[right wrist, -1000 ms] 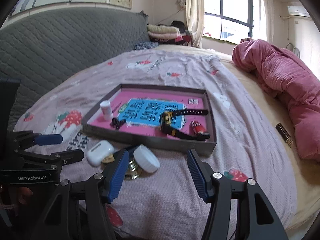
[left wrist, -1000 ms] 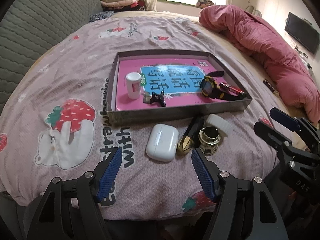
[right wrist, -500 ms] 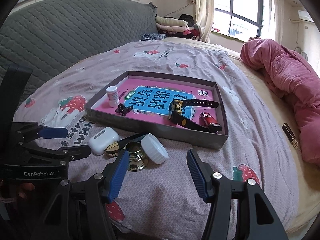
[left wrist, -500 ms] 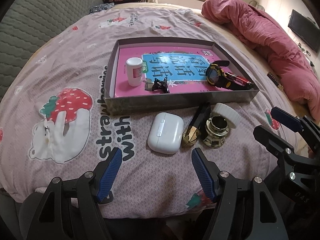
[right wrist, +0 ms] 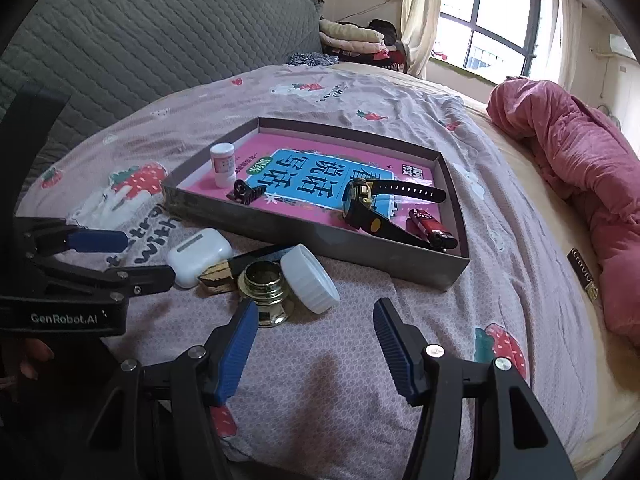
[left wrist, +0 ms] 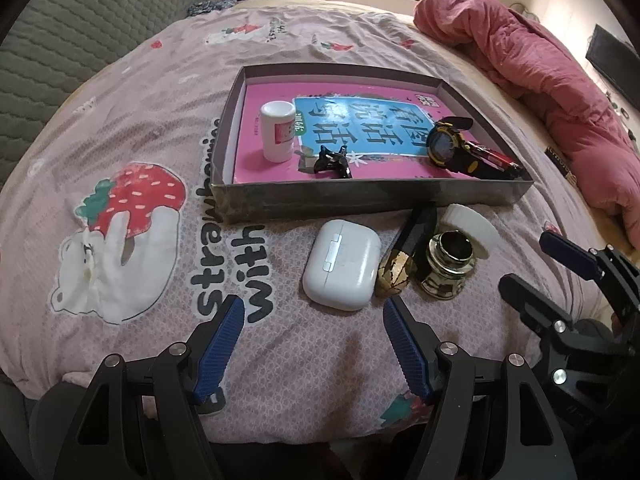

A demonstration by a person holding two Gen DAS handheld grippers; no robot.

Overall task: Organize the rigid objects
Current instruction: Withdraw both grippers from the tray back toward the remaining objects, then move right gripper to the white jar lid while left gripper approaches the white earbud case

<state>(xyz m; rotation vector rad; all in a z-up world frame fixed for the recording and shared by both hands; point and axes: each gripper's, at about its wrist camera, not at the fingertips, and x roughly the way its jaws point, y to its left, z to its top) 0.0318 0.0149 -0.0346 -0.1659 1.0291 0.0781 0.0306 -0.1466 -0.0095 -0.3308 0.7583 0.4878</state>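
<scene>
Both grippers hover with jaws wide and empty over a pink strawberry-print bedspread (left wrist: 168, 92). The left gripper (left wrist: 310, 342) faces a white earbud case (left wrist: 342, 264), a gold-tipped black pen (left wrist: 404, 256), a brass jar (left wrist: 448, 264) and a white ribbed cap (left wrist: 476, 226), all lying just near of a shallow grey cardboard tray (left wrist: 360, 198). Only the right gripper (right wrist: 312, 346) view shows the window (right wrist: 492, 28) and the red lighter (right wrist: 430, 228) plainly, at the tray's right end.

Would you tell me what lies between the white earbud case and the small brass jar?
A black-and-gold faceted stick lies between earbud case and brass jar, in both views.
</scene>
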